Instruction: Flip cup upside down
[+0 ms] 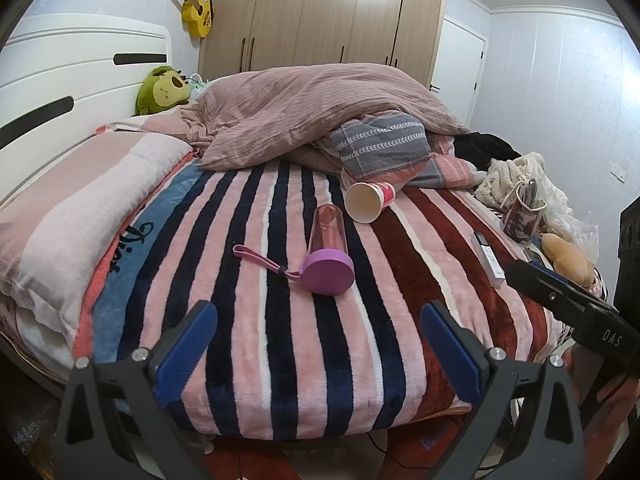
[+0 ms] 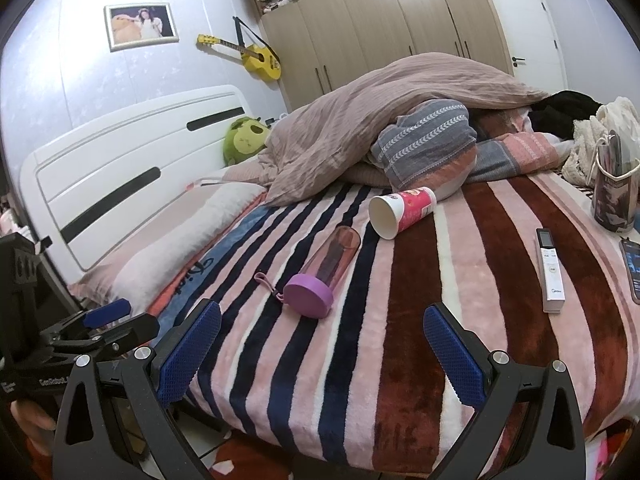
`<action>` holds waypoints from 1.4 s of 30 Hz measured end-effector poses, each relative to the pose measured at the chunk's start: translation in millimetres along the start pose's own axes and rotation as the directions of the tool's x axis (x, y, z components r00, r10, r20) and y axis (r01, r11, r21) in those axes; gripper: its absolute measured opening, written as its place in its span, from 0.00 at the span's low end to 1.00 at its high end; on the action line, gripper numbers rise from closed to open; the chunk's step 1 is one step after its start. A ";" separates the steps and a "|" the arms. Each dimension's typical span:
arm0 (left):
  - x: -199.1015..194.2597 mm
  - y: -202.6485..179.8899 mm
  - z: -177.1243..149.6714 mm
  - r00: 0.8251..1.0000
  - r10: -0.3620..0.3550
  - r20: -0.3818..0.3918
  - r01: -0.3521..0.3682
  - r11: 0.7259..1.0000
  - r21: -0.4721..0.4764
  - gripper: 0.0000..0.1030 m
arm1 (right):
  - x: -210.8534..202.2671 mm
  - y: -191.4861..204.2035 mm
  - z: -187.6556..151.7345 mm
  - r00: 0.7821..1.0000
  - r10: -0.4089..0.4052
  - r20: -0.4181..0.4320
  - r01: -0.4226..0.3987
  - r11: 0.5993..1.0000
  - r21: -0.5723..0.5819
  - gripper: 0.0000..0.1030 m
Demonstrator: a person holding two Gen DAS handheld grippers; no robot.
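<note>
We've got a striped blanket (image 1: 280, 340) on the bed, wardrobe (image 1: 320, 16) behind. The paper cup (image 2: 400, 210) lies sideways mid-bed, just beside the bottle (image 2: 320, 276), near the piled duvet (image 2: 380, 112). Both grippers, left (image 1: 318, 336) and right (image 2: 322, 340), hang wide apart at the foot edge, holding nothing.

Paper cup (image 2: 401, 211) on side; right claw (image 2: 318, 344) open, w/ bottle (image 2: 323, 270) near.

Striped bed (image 2: 420, 360) carries cup (image 2: 402, 211), bottle (image 2: 320, 276), remote (image 2: 550, 270).
</note>
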State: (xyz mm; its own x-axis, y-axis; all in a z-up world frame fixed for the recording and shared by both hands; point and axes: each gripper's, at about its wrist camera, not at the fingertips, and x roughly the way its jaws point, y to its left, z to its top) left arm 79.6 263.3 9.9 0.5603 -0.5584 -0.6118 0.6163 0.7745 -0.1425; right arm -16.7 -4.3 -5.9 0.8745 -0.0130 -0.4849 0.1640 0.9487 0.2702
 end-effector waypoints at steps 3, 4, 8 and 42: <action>-0.2 0.3 -0.6 1.000 0.002 -0.002 -0.002 1.000 0.001 0.98 | -0.2 -0.6 1.2 1.000 0.001 -0.002 -0.001 1.000 0.002 0.99; -0.5 -0.6 -0.5 1.000 0.002 -0.002 -0.002 1.000 0.001 0.98 | 0.1 -0.7 0.8 1.000 0.000 -0.003 0.000 1.000 0.002 0.99; -0.5 -0.9 -0.6 1.000 0.006 -0.005 -0.006 1.000 0.001 0.98 | -0.3 -0.1 1.2 1.000 0.000 -0.005 0.000 1.000 0.003 0.99; 177.9 -13.5 44.6 0.976 -0.079 -0.201 0.092 0.994 0.055 0.94 | 99.5 -92.3 17.4 0.992 -0.058 -0.114 0.072 0.989 0.130 0.99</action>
State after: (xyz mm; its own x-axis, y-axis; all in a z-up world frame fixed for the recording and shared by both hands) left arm 195.6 140.3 -62.3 0.3871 -0.5469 -0.7424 0.6945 0.7025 -0.1554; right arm 63.1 -98.7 -64.5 0.8058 -0.0316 -0.5914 0.2847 0.8962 0.3401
